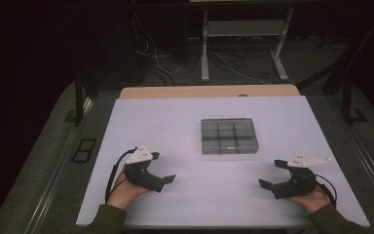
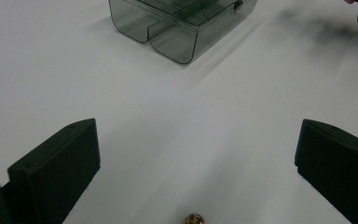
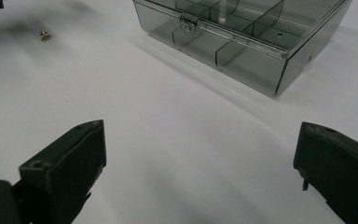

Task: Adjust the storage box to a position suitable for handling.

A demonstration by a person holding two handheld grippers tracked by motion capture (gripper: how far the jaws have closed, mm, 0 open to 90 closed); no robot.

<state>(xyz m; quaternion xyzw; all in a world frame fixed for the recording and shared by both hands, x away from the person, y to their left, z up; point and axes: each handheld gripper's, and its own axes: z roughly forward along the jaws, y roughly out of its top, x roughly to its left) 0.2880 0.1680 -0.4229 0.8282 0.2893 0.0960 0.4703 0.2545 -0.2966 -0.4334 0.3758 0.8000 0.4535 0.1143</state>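
A smoky clear plastic compartment box [image 1: 229,136] sits shut at the middle of the white table sheet [image 1: 185,117]. Its latch [image 3: 185,22] faces the near side. My left gripper [image 1: 161,168] rests open at the near left, held by a hand, pointing toward the box [image 2: 182,23]. A tiny brass-coloured piece [image 2: 194,218] lies on the sheet between its wide-apart jaws, touching neither. My right gripper [image 1: 272,174] rests open at the near right, with nothing between its jaws. From there I see the box [image 3: 247,32] and the brass piece [image 3: 45,35] far off.
A wooden table edge [image 1: 209,91] shows beyond the sheet. Behind it stand desk legs [image 1: 205,53] and loose cables [image 1: 170,63] on the dark floor. Black posts [image 1: 79,97] flank the table.
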